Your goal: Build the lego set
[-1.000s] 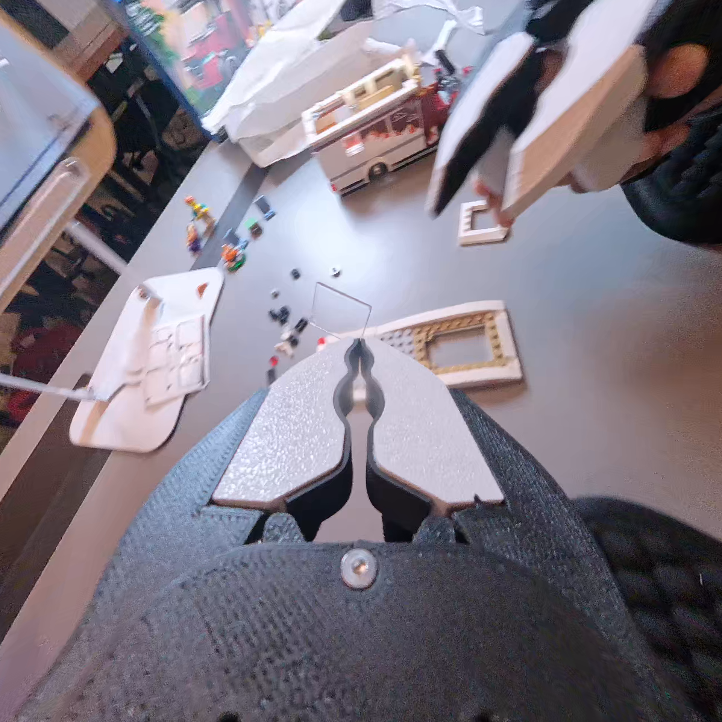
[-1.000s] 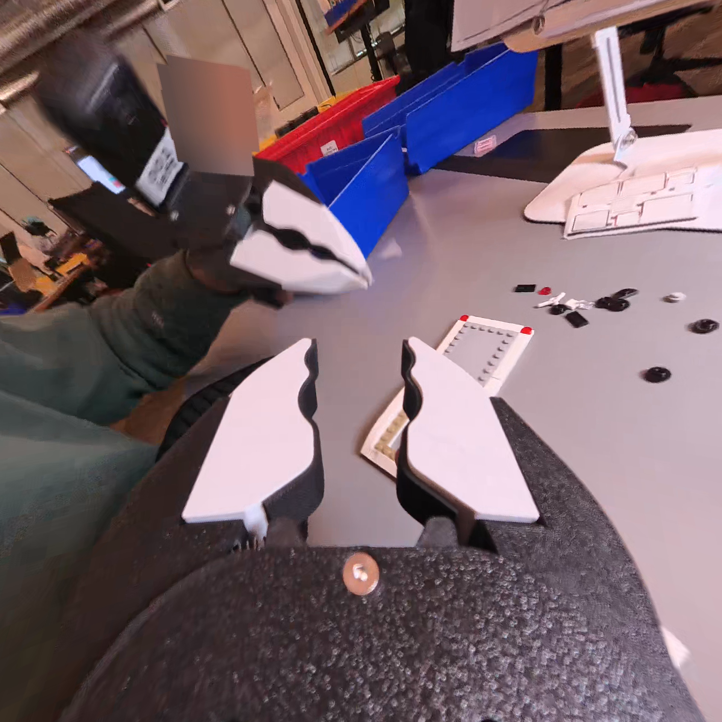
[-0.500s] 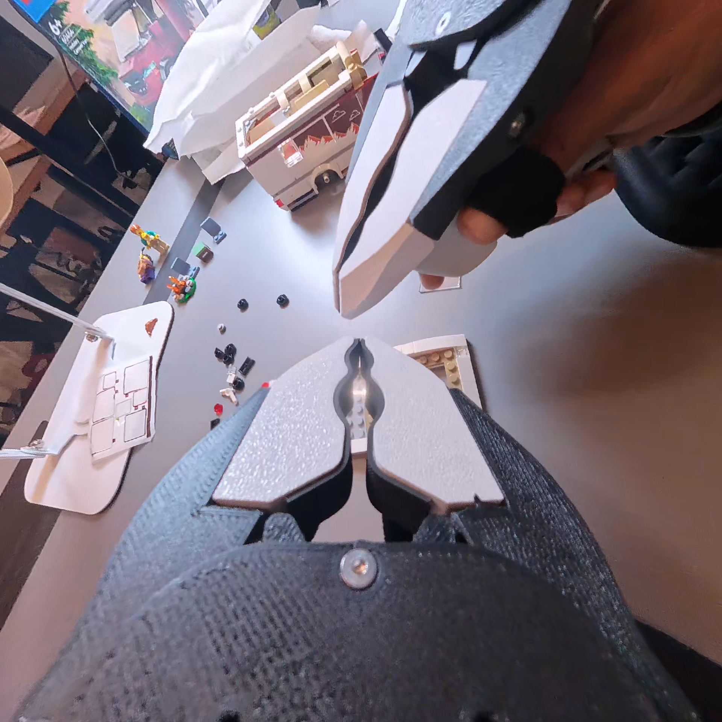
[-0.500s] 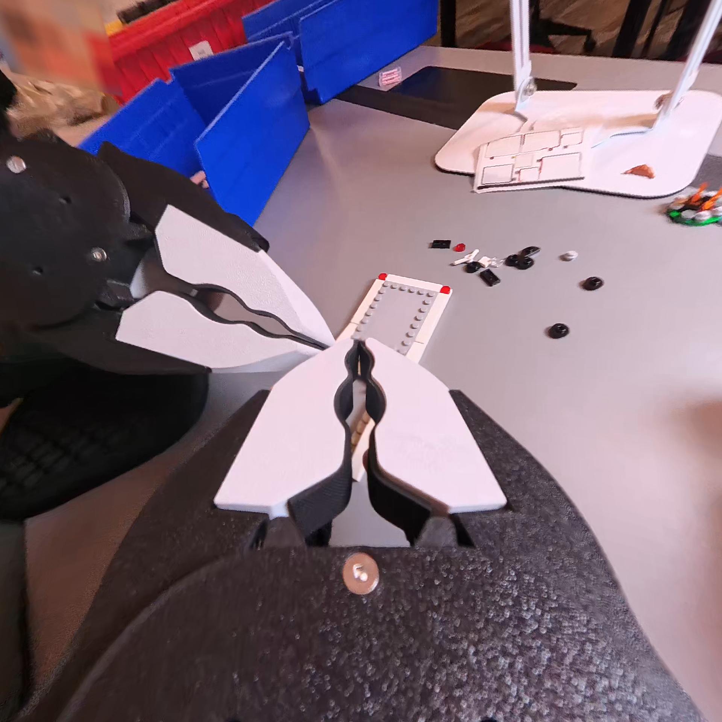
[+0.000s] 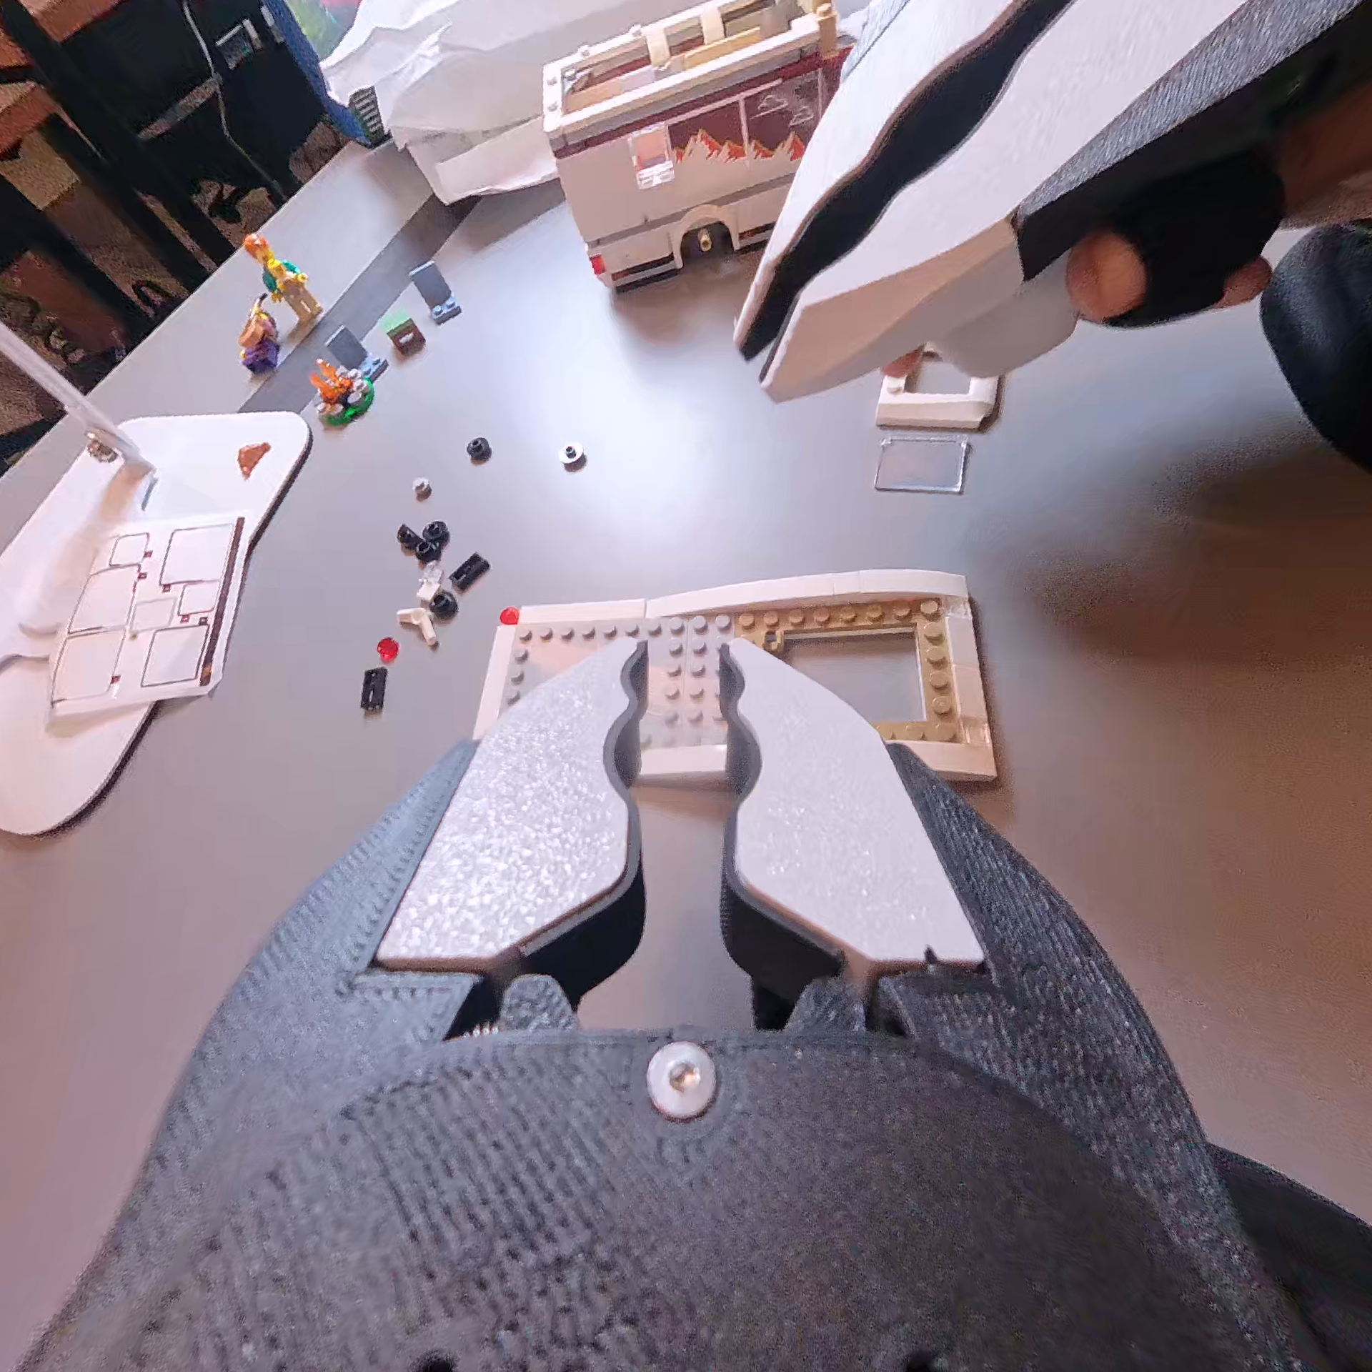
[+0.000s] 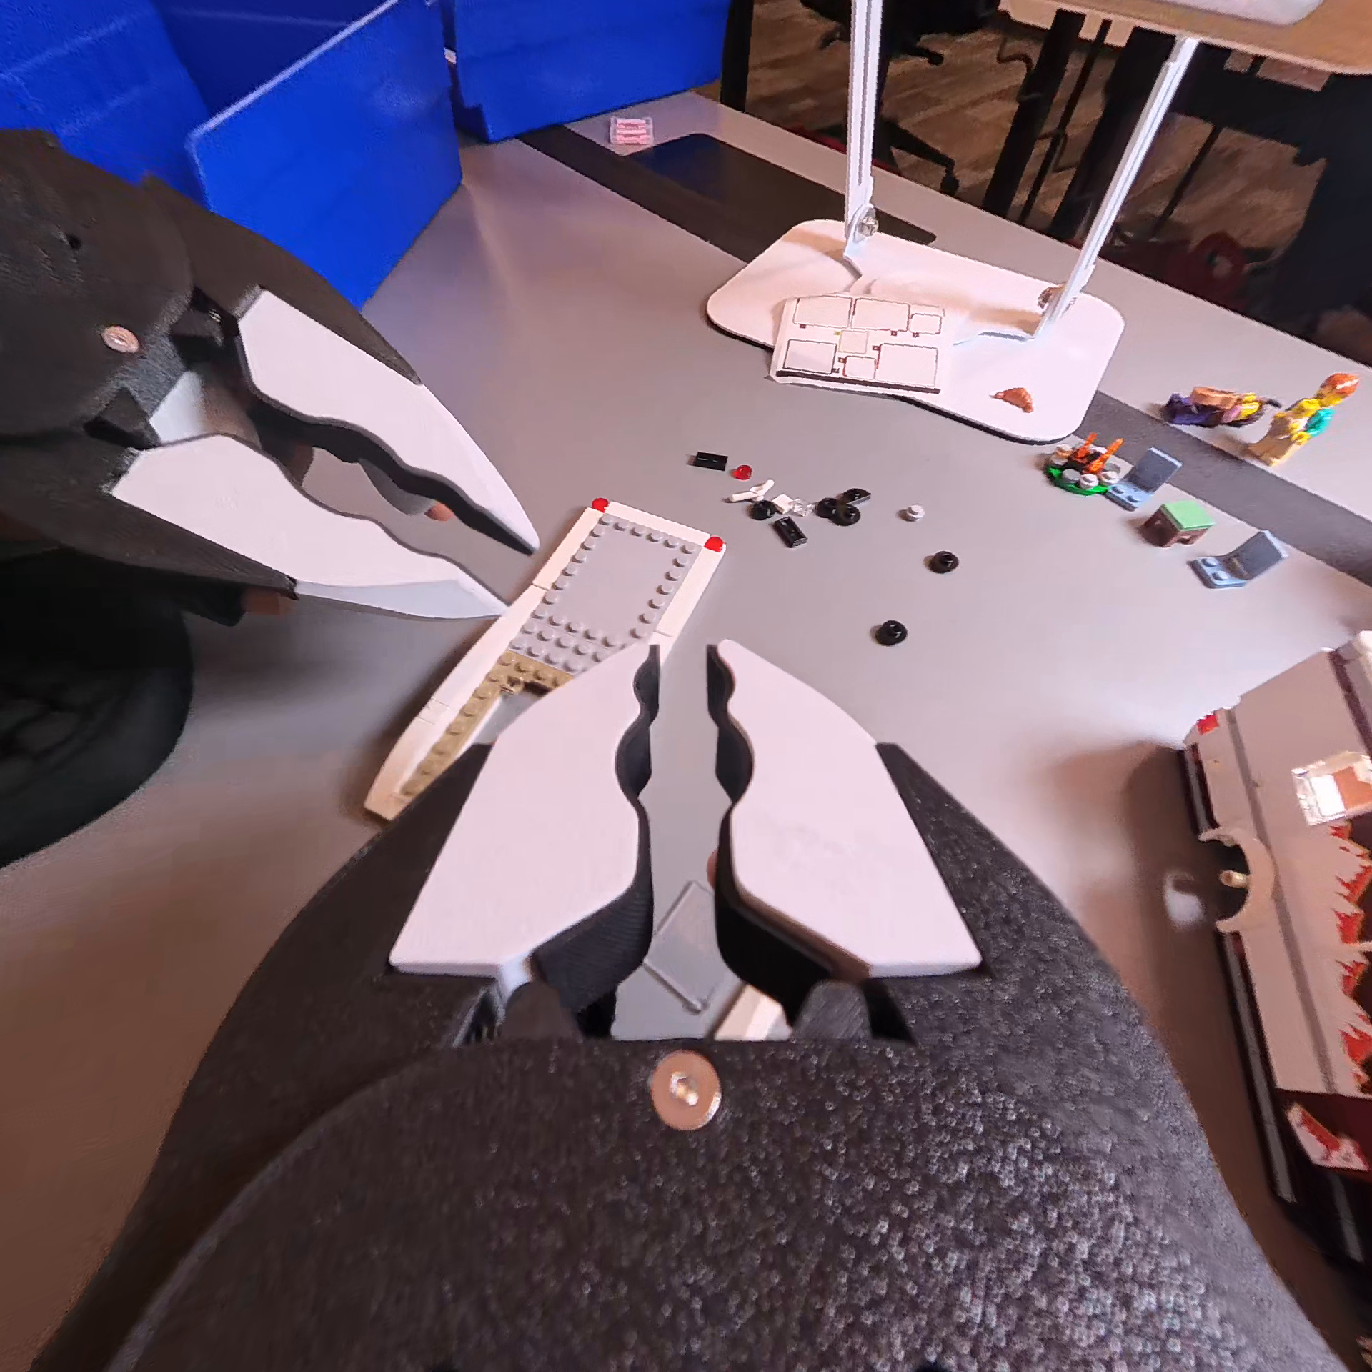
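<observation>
The left tool [image 5: 681,653] hangs over the grey middle of a flat brick panel [image 5: 824,594], white-edged with a tan frame around an opening at one end. Its fingers [image 5: 542,787] stand slightly apart with nothing between them; only the panel's studs show through the gap, and the right wrist view shows the tips raised above the panel and bare.

The right tool [image 6: 681,653] is also slightly parted and holds nothing. Between its fingers [image 6: 809,809] only bare table shows, with the panel's edge just beside the left tip. Low in that gap a small clear pane [image 6: 687,946] lies flat on the table. In the left wrist view this tool hovers near a small white window frame [image 5: 937,397], with the pane just in front of it.

The table [image 5: 742,505] is plain grey. On it lie a scatter of small black, white and red brick bits [image 5: 434,553], a white stand base [image 5: 185,475] carrying a sticker sheet [image 5: 141,616], toy figures [image 5: 282,278], a small campfire piece [image 5: 343,386] and a brick-built camper van [image 5: 668,148] with white wrapping behind it. Blue bins [image 6: 319,156] stand at the far edge, and dark chair legs and patterned carpet lie beyond.
</observation>
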Motion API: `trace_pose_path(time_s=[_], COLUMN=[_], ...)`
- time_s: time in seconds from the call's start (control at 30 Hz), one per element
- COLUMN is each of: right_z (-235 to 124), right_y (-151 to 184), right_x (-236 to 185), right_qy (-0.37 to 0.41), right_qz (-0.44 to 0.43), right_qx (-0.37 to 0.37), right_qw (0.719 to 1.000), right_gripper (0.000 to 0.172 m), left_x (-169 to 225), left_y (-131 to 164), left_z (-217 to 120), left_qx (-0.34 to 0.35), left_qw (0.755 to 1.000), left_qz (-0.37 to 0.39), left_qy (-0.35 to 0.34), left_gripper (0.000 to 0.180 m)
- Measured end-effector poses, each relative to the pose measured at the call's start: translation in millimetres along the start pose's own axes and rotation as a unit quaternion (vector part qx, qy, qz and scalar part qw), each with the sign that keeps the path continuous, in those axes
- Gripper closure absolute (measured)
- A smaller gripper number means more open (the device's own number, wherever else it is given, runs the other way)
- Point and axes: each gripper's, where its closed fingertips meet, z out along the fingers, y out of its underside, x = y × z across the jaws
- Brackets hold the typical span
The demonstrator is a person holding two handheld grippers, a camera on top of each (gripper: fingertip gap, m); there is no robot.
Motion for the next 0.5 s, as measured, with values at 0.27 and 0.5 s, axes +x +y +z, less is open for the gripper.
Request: trace_pose_path(time_s=[0.27, 0.5], right_z=[-27.7, -31.1], right_y=[52.2, 92.1], right_x=[31.6, 11.0], right_qy=[-0.094, -0.191], right_qz=[-0.112, -0.200], right_qx=[-0.135, -0.250], right_qw=[0.980, 0.928], right_gripper=[0.136, 0.122], left_x=[-9.3, -5.3], left_y=[12.1, 18.4], left_z=[-3.9, 0.5], left_qx=[0.005, 0.001], left_qw=[1.000, 1.000], left_qz=[-0.011, -0.007], left_qy=[-0.015, 0.001], left_gripper=[0.156, 0.155])
